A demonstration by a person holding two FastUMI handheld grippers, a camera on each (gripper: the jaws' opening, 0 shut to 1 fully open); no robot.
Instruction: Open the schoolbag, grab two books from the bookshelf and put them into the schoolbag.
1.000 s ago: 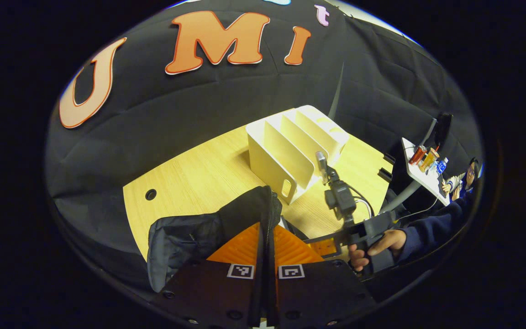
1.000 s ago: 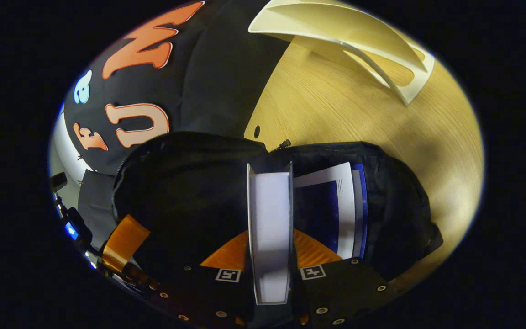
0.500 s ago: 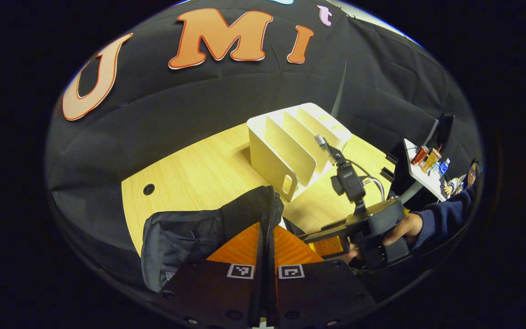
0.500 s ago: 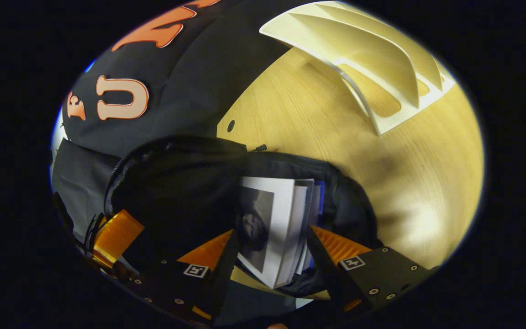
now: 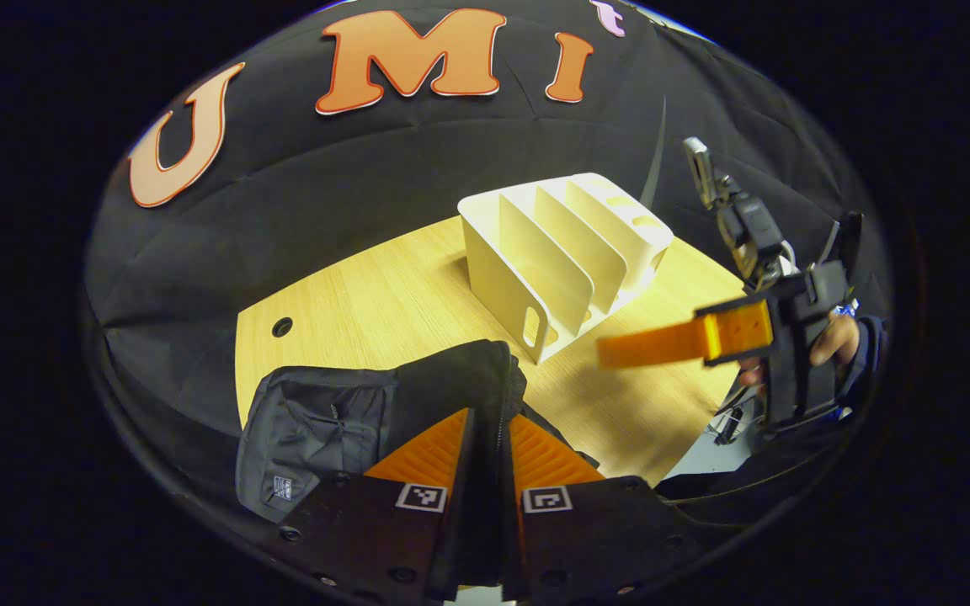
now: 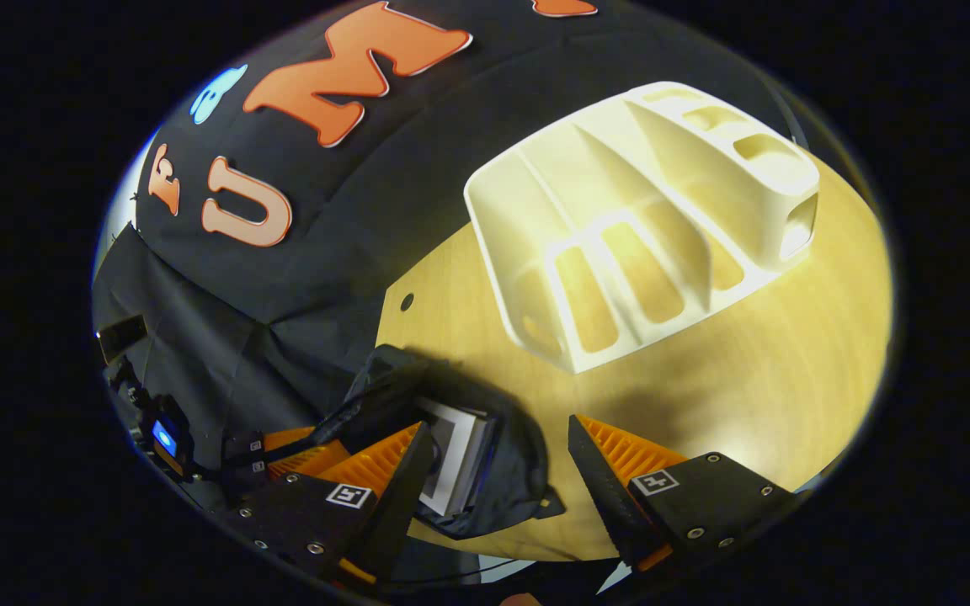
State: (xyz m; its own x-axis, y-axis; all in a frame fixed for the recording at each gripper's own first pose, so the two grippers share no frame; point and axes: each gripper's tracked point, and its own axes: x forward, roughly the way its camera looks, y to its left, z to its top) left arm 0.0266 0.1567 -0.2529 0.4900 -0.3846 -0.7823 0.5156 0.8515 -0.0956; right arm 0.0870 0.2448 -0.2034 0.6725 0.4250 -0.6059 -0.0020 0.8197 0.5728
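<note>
the left gripper [image 5: 485, 438] is seen low over the bag [image 5: 384, 421], jaws pinched together on the bag's zipped edge, fabric caught between both fingers. the bag lies on the wooden surface [image 5: 384, 303] near its front edge, mouth held open. in the right gripper view the bag [image 6: 519, 459] is seen from above with the books [image 6: 451, 454] tucked inside, white page edges and a blue cover showing. the right gripper [image 6: 493, 497] is held above the surface, jaws spread wide, nothing held between them. in the left gripper view the right gripper [image 5: 620, 349] is seen raised at the right, apart from the bag, held by a hand [image 5: 839, 341] in a dark sleeve. the shelf [image 5: 565, 252] is stood on the surface behind the bag, well apart from it, its slots bare; in the right gripper view the shelf [image 6: 645, 219] is seen from above, cut-outs in its base visible. a round hole [image 5: 282, 326] is seen in the surface at the left.
</note>
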